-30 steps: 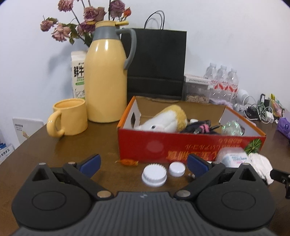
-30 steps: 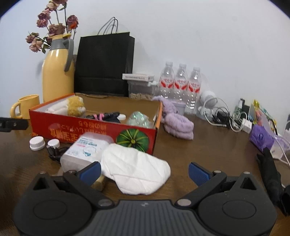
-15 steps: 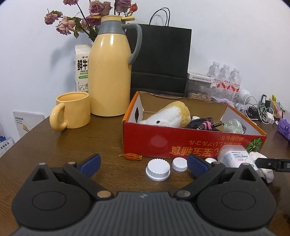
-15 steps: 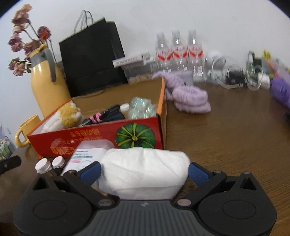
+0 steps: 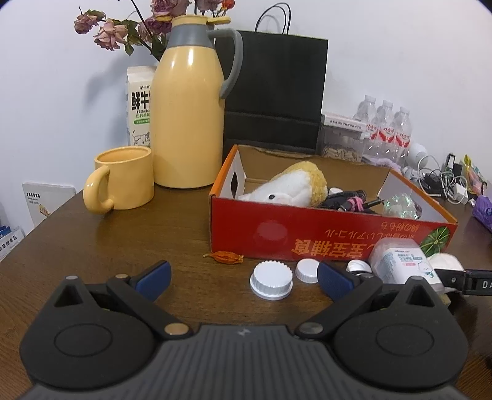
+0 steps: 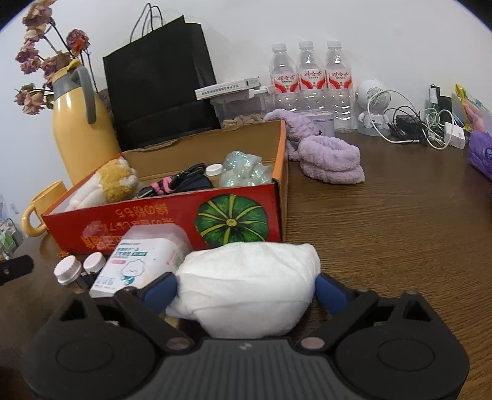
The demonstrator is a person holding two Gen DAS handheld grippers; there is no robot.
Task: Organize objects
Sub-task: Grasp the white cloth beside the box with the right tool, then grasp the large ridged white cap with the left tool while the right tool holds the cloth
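plain white wall (image 5: 384, 46) behind everything, evenly lit, with soft shadows of the flowers (image 5: 129, 27) thrown on it to their left. dark brown wood-grain table (image 6: 384, 230) with a rounded edge, glossy enough to catch dull reflections. against the wall, taking the jug (image 5: 188, 104) as landmark: milk carton (image 5: 138, 104) just left of it, black paper bag (image 5: 276, 89) just right, water bottles (image 6: 310, 80) farther right, then a tangle of cables (image 6: 415, 126). white booklet (image 5: 46, 201) beyond the table edge, lower left of the jug.

Home – thermos (image 5: 188, 104), mug (image 5: 123, 179), water bottles (image 6: 309, 80), cluttered table (image 6: 399, 221).
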